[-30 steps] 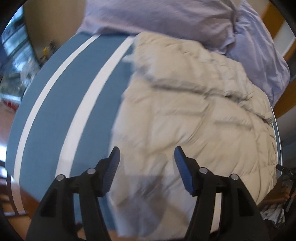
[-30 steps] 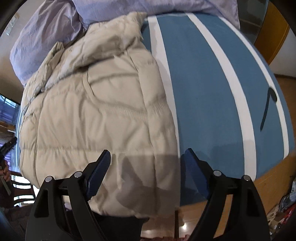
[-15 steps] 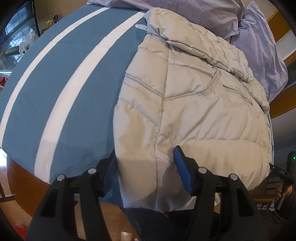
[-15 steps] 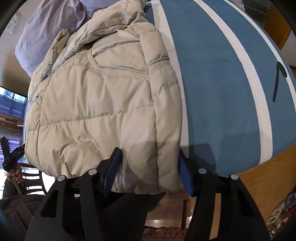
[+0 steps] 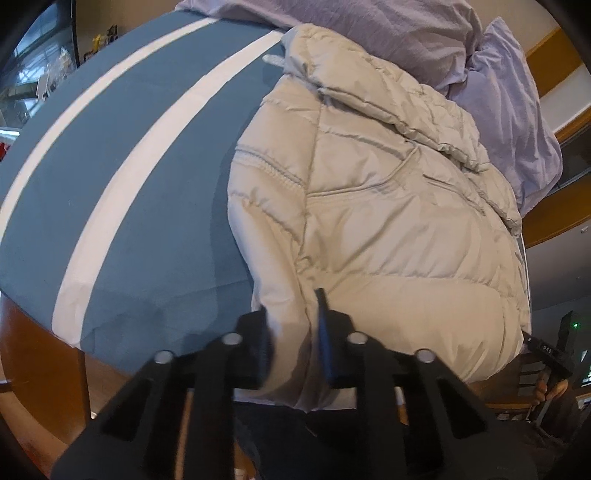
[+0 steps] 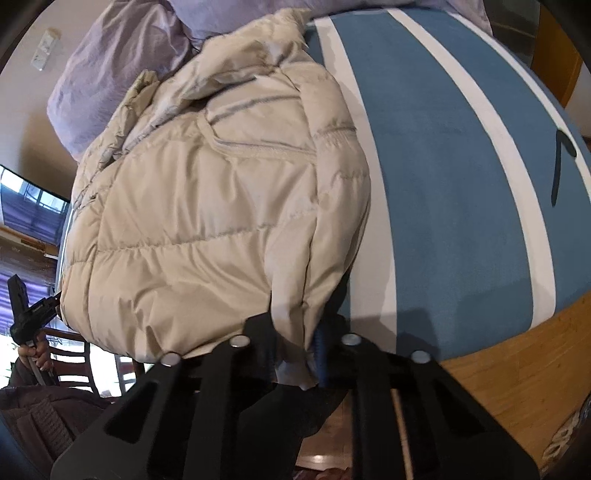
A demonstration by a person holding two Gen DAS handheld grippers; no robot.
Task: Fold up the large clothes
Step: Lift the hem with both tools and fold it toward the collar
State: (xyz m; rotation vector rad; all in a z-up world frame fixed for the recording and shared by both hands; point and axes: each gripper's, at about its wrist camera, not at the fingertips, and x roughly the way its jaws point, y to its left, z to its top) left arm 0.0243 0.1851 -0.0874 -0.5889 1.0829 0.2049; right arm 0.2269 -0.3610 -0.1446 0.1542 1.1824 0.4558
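A beige quilted puffer jacket (image 5: 388, 221) lies flat on a blue cloth with white stripes (image 5: 147, 184), its hem at the near table edge. My left gripper (image 5: 291, 325) is closing, and its pads pinch the hem's left corner. In the right wrist view the same jacket (image 6: 207, 206) fills the left half. There my right gripper (image 6: 295, 332) is closing too, with the hem's right corner squeezed between its pads. The jacket's collar lies at the far end, by the lilac fabric.
Crumpled lilac fabric (image 5: 406, 33) is piled beyond the jacket. The striped cloth (image 6: 443, 184) runs bare to the right, with a thin black object (image 6: 561, 162) on it. The wooden table edge (image 6: 517, 350) is close below. A chair (image 6: 74, 354) stands at lower left.
Both grippers came down to the jacket's near hem and closed from wide open onto its two corners. The jacket itself still lies flat.
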